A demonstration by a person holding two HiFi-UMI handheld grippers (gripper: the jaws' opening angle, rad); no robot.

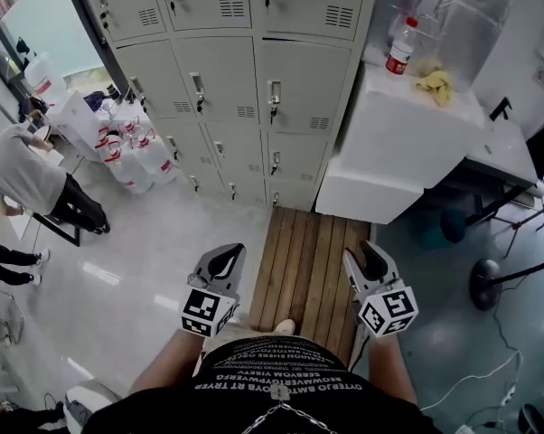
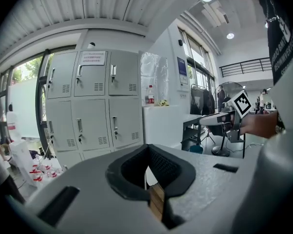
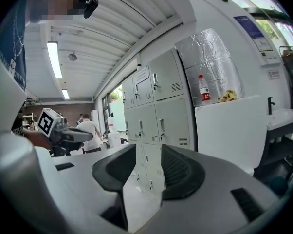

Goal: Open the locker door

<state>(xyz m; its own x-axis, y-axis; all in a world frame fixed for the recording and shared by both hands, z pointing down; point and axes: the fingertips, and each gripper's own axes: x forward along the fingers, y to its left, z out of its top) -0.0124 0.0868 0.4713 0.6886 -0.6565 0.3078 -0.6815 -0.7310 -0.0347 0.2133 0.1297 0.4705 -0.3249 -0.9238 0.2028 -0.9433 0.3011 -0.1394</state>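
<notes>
**Across the Floor From the Lockers, No Door Yet in Reach**

Against the far wall stands the grey locker bank [image 1: 254, 89], several columns wide, every door apparently closed. To its right sits a white counter [image 1: 408, 152] carrying a red-capped bottle [image 1: 399, 48] and a crumpled yellow cloth [image 1: 435, 84]. A wooden platform [image 1: 308, 269] runs from the person's feet to the foot of the lockers. Off to the left, a bystander [image 1: 28, 174] bends near a cluster of water jugs [image 1: 132, 147].

The task does not say which door. The one most nearly in line with the platform is the middle-row locker door [image 1: 308, 84], well apart from both tools. It looks like thin painted sheet steel: stiff, light on its hinges, and too smooth and flat for jaws to catch anywhere on its face. The only real purchase is the small latch handle [image 1: 274, 100] on its left edge, which suggests hinges on the right and a swing toward that side. A narrow pinch across the handle, then a gentle pull, should do; a hard tug would likely just rattle the panel.

Both tools are held low near the waist. The left gripper [image 1: 223, 259] has its pads drawn together with nothing between them. The right gripper [image 1: 364, 262] has its jaws apart and empty; through the gap only distant lockers show.
</notes>
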